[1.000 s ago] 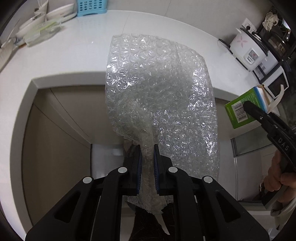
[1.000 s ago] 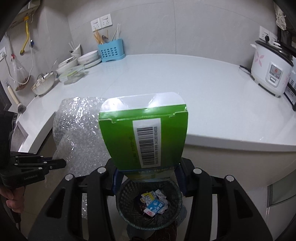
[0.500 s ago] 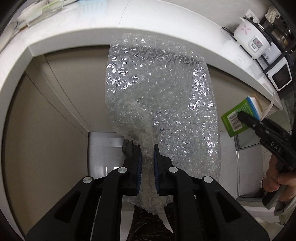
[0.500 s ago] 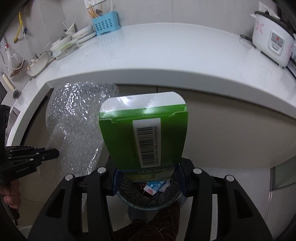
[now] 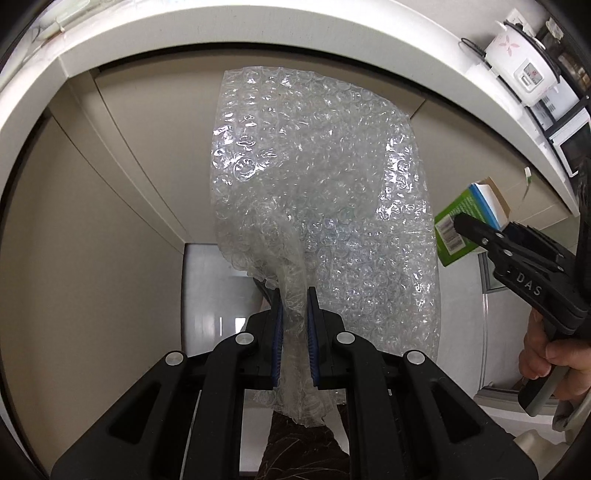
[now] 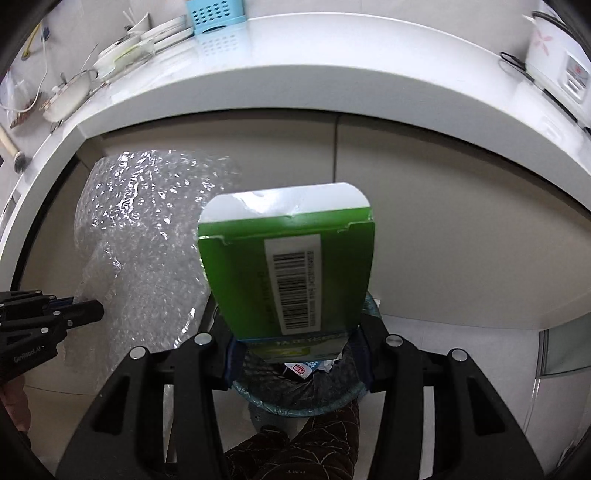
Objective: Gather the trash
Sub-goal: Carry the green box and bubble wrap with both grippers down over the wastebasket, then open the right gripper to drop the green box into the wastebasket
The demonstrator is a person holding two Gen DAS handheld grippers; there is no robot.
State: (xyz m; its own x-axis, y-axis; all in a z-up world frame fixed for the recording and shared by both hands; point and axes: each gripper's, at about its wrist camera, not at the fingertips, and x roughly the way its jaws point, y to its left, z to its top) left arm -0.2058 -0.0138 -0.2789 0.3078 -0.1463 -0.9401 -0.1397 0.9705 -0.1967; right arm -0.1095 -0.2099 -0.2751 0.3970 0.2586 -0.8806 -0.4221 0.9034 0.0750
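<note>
My left gripper [image 5: 294, 302] is shut on the gathered lower end of a clear bubble wrap sheet [image 5: 317, 192], which stands up in front of the cabinet doors. My right gripper [image 6: 295, 343] is shut on a green carton [image 6: 291, 266] with a barcode label and a white flap. The same green carton [image 5: 467, 229] shows at the right of the left wrist view, clamped by the right gripper [image 5: 480, 230]. Below the carton sits a trash bin [image 6: 295, 387] lined with a dark bag, with wrappers inside. The bubble wrap [image 6: 144, 236] hangs left of the carton, with the left gripper [image 6: 79, 314] holding it.
A white countertop [image 6: 332, 81] curves overhead, above beige cabinet doors [image 6: 461, 240]. A rice cooker [image 6: 557, 62] stands at its right end, a blue utensil basket [image 6: 212, 16] and dishes [image 6: 122, 55] at its left. A patterned dark trouser leg [image 6: 295, 450] is beside the bin.
Both grippers have sunk from countertop height to below its edge, in front of the cabinets. The carton has come down close over the bin. Both grips are unchanged.
</note>
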